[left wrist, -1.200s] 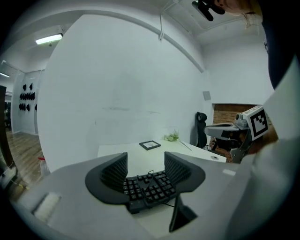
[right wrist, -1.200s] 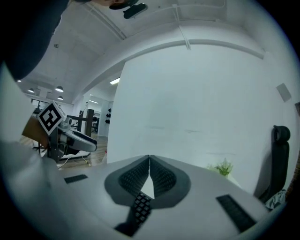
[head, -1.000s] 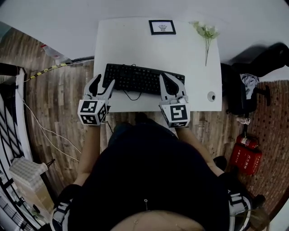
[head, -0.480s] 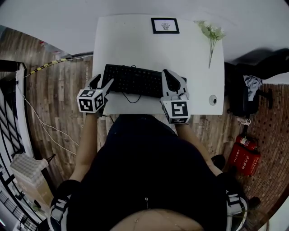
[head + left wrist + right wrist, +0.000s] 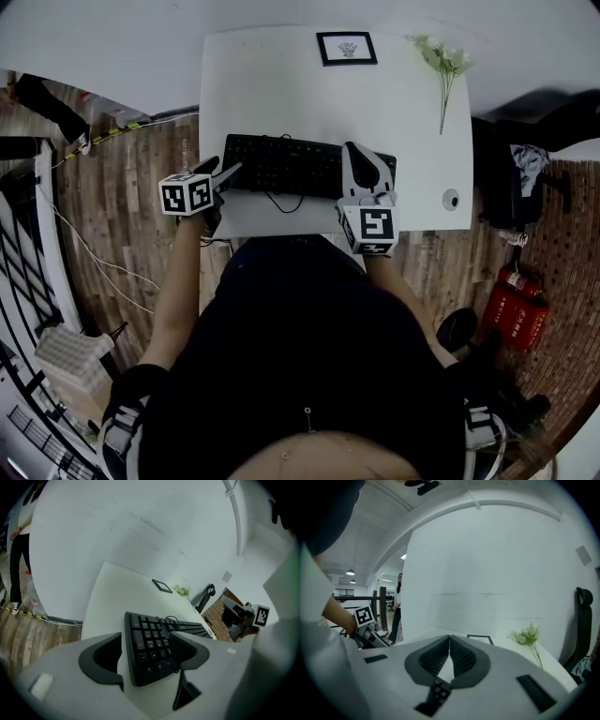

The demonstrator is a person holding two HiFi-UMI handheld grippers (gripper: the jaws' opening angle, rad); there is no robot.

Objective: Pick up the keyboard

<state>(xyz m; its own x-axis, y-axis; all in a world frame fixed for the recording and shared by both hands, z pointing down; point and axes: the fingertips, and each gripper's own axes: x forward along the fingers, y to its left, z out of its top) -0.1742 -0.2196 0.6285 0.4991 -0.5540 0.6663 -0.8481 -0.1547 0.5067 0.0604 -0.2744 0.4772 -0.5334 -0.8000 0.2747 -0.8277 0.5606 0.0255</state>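
**Obs 1:** Two grippers and one keyboard (image 5: 291,164) to log. Found keyboard flat on white desk (image 5: 272,89), lying along the near edge with its long side parallel to it and its left end near the desk's left edge.

**Obs 2:** Confirmed. Position of left gripper (image 5: 223,169)?

**Obs 1:** Placed at keyboard's left end, by the desk's left edge. Released: jaws spread wide, having just been opening. In left gripper view, keyboard's short end between the two jaws, keys showing in the gap. Neither pad seen pressing on the casing.

**Obs 2:** And right gripper (image 5: 449,643)?

**Obs 1:** Clenched, jaws pressed together with nothing caught between the pads. Positioned over keyboard's right end, close to the desk's near edge. Cannot tell whether touching the keys or just above them. A few keys visible directly below the closed tips in right gripper view.

**Obs 2:** Noted. Anything else on desk?

**Obs 1:** Picture frame (image 5: 347,48) at middle of far edge. Sprig of pale flowers (image 5: 445,66) at far right corner, stem pointing toward near edge. Small round object (image 5: 451,199) by the near right corner, well apart from keyboard. Loop of black cable (image 5: 281,200) on desk between keyboard and near edge.

**Obs 2:** Off desk?

**Obs 1:** Wooden floor (image 5: 122,187) on either side. Red fire extinguisher (image 5: 514,314) on floor off the desk's right side.
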